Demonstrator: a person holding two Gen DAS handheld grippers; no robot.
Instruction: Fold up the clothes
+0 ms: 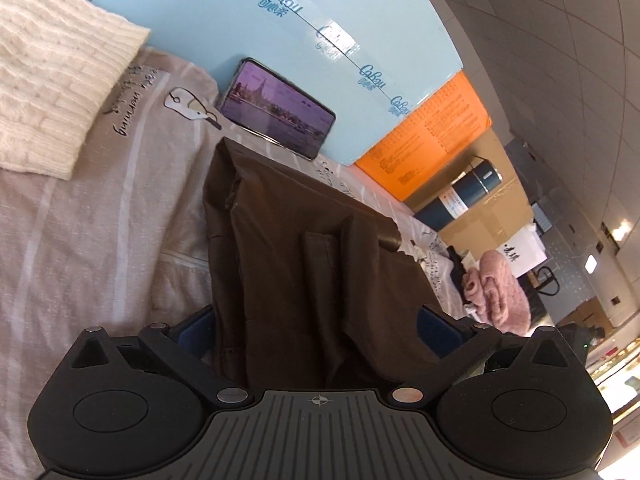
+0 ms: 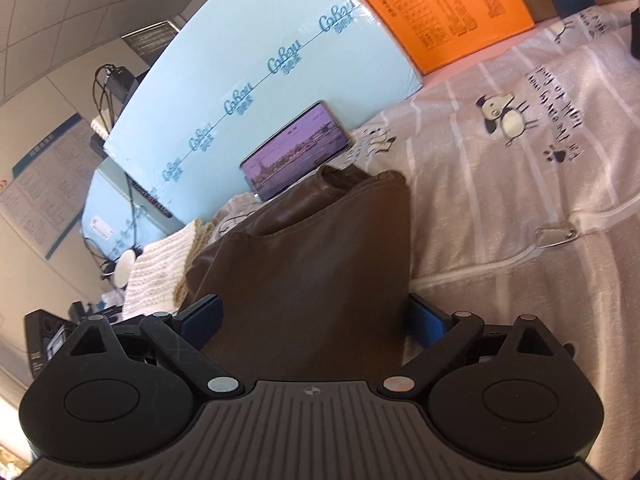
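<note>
On my left gripper [image 1: 316, 328] the blue fingers [image 1: 196, 330] stand spread, the brown garment [image 1: 296, 256] passing between them; whether they pinch it I cannot tell. It lies on the printed bedsheet [image 1: 80, 248], its long axis running away from me toward the phone [image 1: 278, 110]. My right gripper [image 2: 312, 320] is likewise spread around the same garment [image 2: 312, 264]; grip unclear.
</note>
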